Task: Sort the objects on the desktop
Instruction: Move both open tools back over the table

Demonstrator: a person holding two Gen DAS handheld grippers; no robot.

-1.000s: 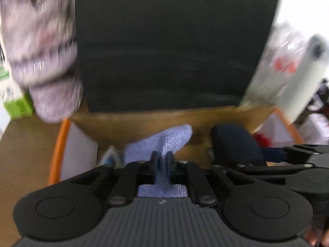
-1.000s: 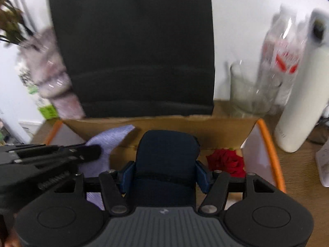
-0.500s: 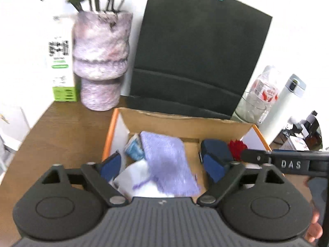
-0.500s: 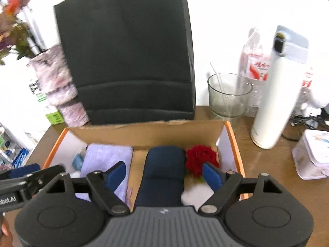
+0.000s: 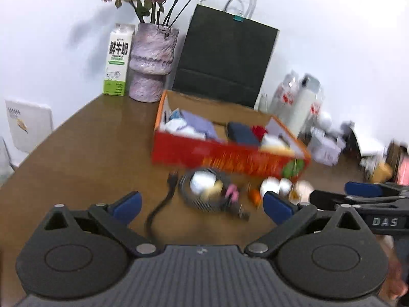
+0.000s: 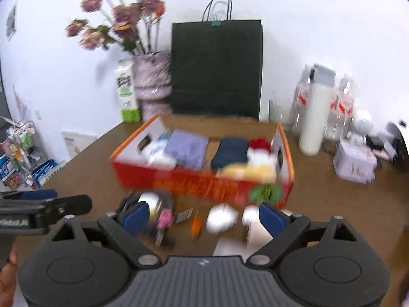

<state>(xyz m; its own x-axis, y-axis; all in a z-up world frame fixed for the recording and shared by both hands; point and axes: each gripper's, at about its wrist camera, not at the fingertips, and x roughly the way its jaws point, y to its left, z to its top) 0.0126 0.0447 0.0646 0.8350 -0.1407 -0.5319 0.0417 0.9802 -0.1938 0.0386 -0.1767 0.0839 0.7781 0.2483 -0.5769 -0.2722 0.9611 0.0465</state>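
Both grippers have drawn back from the red box (image 5: 230,158); the lilac cloth (image 6: 186,148) and navy case (image 6: 230,151) they held a second ago now lie inside it, mid-frame. Left gripper (image 5: 202,202) and right gripper (image 6: 202,216) have just been opening and stand wide, nothing between the jaws. Left to sort, I judge: the small fan (image 5: 204,189), white pieces and other bits on the counter (image 5: 89,153) at lower centre.
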